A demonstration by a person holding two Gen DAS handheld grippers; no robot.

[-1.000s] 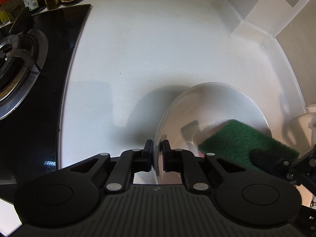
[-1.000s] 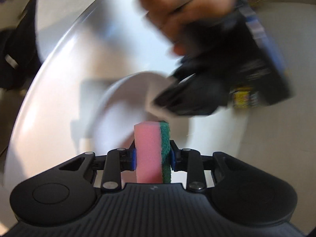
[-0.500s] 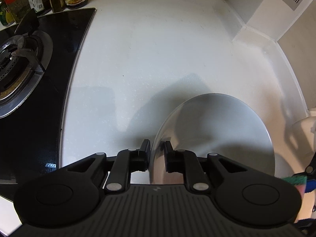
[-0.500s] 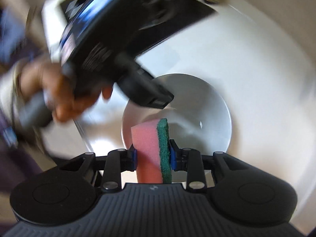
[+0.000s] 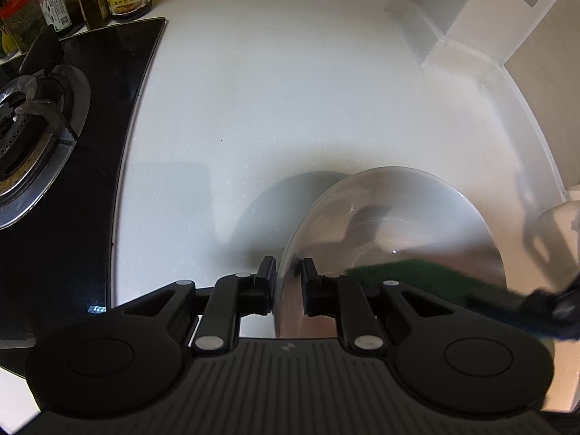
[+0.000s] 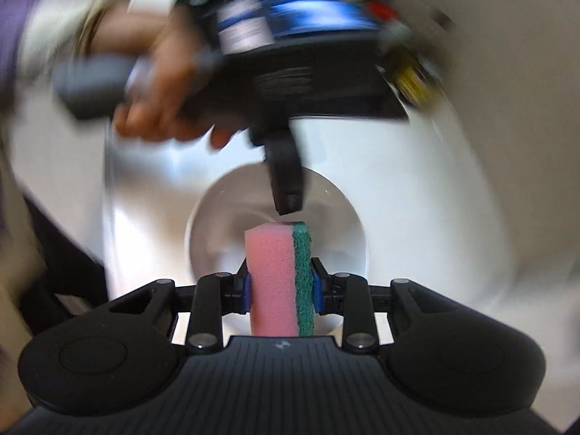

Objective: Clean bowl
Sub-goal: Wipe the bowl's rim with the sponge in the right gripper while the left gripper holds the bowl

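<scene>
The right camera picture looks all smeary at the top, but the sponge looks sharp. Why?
Right wrist view: the pink and green sponge rides with the camera in the right gripper, so it stays sharp; the person's hand and the white bowl smear with motion. Left wrist view: mostly sharp, dim, with curved fisheye edges.

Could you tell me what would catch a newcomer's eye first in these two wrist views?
Probably the pink-and-green sponge, clamped upright in the right gripper just above the white bowl. Next, the left gripper straddling the bowl's near rim, on the white counter beside the black gas stove.
</scene>
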